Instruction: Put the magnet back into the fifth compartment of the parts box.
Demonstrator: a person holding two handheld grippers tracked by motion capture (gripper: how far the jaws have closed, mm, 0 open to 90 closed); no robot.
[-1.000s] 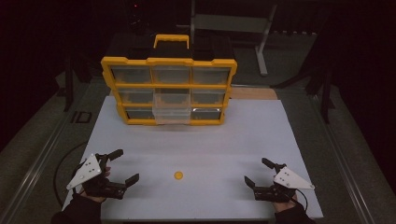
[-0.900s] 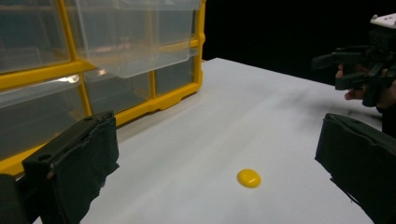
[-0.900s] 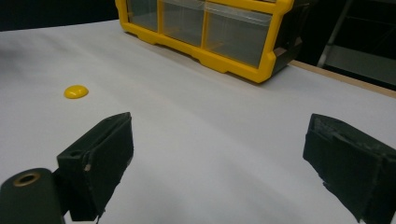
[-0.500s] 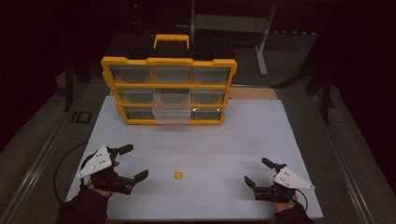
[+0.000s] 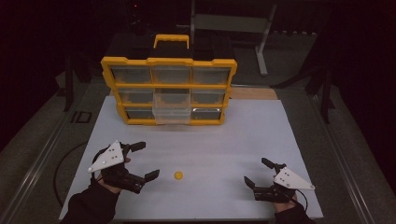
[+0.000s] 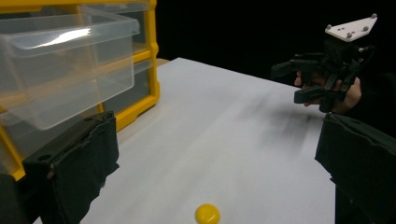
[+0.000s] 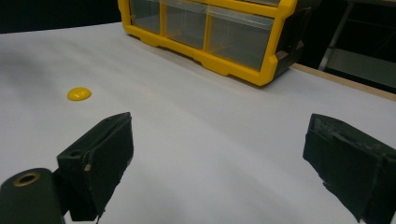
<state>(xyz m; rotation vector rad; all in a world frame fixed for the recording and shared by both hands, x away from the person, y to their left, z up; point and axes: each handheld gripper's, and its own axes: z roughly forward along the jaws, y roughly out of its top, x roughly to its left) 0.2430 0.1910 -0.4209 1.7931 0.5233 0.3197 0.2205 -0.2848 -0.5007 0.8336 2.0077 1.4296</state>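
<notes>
A small yellow round piece (image 5: 178, 175) lies on the white tabletop (image 5: 205, 144) near the front; I also see this yellow piece (image 6: 207, 213) low in the left gripper view and the same piece (image 7: 79, 94) at the left of the right gripper view. My left gripper (image 5: 145, 161) stands open just left of it, jaws wide and empty. My right gripper (image 5: 258, 172) is open at the front right, well away from the piece. A yellow organizer (image 5: 169, 88) stands at the back with one clear drawer (image 5: 173, 107) pulled out.
The organizer (image 7: 210, 32) has several clear drawers and a yellow handle (image 5: 171, 39) on top. A metal stand (image 5: 233, 23) sits behind the table in the dark. A cable (image 5: 65, 161) trails off the table's left side.
My left gripper has moved to the right and forward, closer to the yellow piece. The right gripper has stayed in place.
</notes>
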